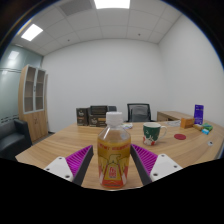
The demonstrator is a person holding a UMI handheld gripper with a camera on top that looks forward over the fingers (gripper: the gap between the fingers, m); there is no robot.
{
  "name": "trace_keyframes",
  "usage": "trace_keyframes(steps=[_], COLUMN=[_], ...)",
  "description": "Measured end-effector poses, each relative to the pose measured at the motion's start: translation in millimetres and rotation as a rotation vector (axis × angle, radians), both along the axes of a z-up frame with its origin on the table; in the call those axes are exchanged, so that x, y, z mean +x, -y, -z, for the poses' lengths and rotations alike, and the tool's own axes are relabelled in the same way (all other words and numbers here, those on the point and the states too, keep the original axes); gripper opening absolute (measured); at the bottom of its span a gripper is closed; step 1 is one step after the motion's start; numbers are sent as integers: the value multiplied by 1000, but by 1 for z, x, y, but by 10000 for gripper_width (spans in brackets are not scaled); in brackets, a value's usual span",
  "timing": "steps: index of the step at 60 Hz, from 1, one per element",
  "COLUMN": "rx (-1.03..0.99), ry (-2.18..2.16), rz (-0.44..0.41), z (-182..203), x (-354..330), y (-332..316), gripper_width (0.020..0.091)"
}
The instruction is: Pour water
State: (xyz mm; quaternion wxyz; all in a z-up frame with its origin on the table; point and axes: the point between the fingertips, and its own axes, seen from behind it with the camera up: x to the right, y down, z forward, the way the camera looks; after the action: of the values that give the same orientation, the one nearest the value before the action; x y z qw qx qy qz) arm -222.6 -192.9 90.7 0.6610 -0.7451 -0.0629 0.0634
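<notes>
- Nearest to me is the bottle (113, 152): clear plastic, white cap, orange-yellow label, upright between the two fingers of my gripper (113, 166).
- The purple pads (78, 160) sit against the bottle on both sides, so I read the tongs as clenched on it. I can't see its base, so I can't say whether it is lifted or resting on the table.
- Just beyond the bottle, a little to the right, a green-and-white cup (151, 132) stands on the wooden table (60, 142).
- Further right on the table I see a small red thing (179, 136), too small to identify, and a purple box (198, 114) standing upright near the far end.
- Behind the table there are dark office chairs (138, 112) and some dark boxes (90, 116).
- A wooden cabinet (34, 100) with glass doors stands against the left wall.
- Ceiling lights (111, 4) are on overhead.
</notes>
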Motion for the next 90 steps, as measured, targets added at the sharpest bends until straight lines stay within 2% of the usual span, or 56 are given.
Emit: trace_keyframes(steps=[5,6,7,8,13,19,22,28,37,55,65,72,82,90], rx=[-7,-8,-9,-5,10,6,8,-1,-28,-221,-288,-285,-291,-331], ry=[2,5,9,18,5,18,32,25,-228,-1258,-1712,-1928,-2003,-1964], rz=[3,5,15,31,43,17,-8,-12,-35,-169,-122,-82,-45,-54], z=[5,5,6,6,5,6,5,3,-26,-78,-82,-91,-79,-79], x=[-7,-6,-5,-1,0,-3,-6,-2,5,1,23,43,46,39], y=[-18,-21,-24,-28,-30,-31,-33,-46,-93,-186,-224,-228,-240,-236], gripper_width=[808,769,700,576,549,448,426,424,423,420,420,422,422,420])
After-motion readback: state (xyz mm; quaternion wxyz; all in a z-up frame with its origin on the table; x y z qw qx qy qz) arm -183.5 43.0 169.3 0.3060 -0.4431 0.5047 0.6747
